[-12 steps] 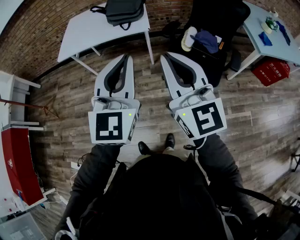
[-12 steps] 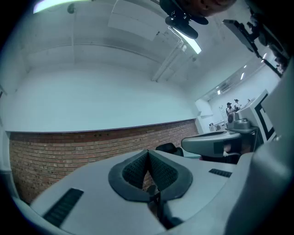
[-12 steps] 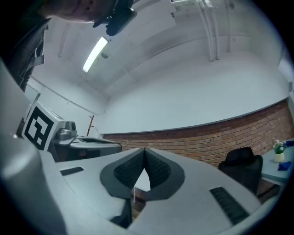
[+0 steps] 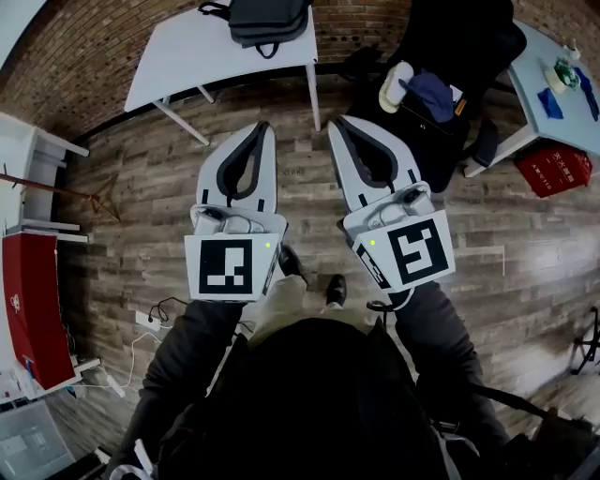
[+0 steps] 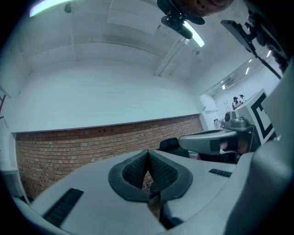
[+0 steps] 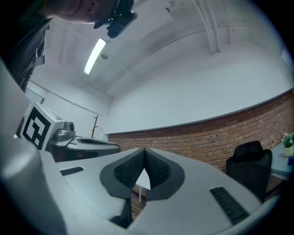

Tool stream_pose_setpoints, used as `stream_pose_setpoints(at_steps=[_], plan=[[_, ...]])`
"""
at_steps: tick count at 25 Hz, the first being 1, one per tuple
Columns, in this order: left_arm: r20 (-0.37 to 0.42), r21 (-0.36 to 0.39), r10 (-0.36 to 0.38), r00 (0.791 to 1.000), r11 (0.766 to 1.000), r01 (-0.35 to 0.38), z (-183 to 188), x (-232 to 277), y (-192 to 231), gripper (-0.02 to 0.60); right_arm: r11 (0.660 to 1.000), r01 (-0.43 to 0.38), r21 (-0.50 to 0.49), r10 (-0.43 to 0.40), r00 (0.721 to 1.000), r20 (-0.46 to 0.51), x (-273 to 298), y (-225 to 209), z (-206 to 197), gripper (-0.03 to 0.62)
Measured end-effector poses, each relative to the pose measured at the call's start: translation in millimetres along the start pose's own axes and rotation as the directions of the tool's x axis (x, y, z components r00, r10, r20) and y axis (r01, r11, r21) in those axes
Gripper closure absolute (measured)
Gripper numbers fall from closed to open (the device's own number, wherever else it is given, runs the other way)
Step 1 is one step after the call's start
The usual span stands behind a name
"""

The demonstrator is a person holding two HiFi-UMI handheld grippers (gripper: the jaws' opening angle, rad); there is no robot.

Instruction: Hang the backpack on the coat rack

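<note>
since half a second ago the person has stepped forward: one black shoe (image 4: 292, 263) now leads, and the white rectangular table (image 4: 178, 70) carrying the dark grey fabric backpack (image 4: 270, 19) has slid toward the top edge of the head view.

the backpack lies flat on the table's far end, straight ahead of the left gripper (image 4: 263, 126) and well apart from it. its long axis runs left to right across the view. the right gripper (image 4: 336, 120) sits just off to one side, so the left looks nearer in line.

both claws are pinched together with nothing between the pads.

the backpack's far part is cut off by the frame, and its handle is hard to make out. neither gripper view shows it. a thin wooden coat rack (image 6: 95, 123) shows only small, against the far wall.
</note>
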State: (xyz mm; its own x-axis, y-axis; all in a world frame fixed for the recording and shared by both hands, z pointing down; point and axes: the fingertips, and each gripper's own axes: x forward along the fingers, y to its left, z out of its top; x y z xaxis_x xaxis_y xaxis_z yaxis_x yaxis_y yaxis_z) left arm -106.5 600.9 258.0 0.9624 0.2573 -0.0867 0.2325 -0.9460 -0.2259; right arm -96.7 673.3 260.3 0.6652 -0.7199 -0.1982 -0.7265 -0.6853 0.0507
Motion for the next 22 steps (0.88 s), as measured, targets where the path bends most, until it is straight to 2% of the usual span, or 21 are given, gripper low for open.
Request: stream_pose_setpoints(at_steps=[4,7,15,22], plan=[[-0.046,-0.062,0.032,0.998,0.997,-0.035,-25.4,6.0,30.3,0.572,1.0,-0.013,0.027,0.014,0.999,-0.034,26.2,8.4,-20.9,0.588],[-0.049,-0.086,0.043,0.998,0.995,-0.048,-40.1,33.3,56.0,0.572,0.999,-0.024,0.03,0.025,0.999,-0.034,58.8,-5.0,-27.7,0.586],[-0.048,-0.127,0.024,0.999,0.991,-0.03,-84.0,120.4,142.9,0.572,0.999,-0.014,0.033,0.016,0.997,-0.069,175.4,-40.8,-66.2,0.586],[-0.041,-0.163,0.025,0.999,0.986,-0.031,-102.2,159.3,211.6,0.572,1.0,0.003,0.022,-0.001,0.996,-0.092,255.9,-50.0,-78.2,0.586]])
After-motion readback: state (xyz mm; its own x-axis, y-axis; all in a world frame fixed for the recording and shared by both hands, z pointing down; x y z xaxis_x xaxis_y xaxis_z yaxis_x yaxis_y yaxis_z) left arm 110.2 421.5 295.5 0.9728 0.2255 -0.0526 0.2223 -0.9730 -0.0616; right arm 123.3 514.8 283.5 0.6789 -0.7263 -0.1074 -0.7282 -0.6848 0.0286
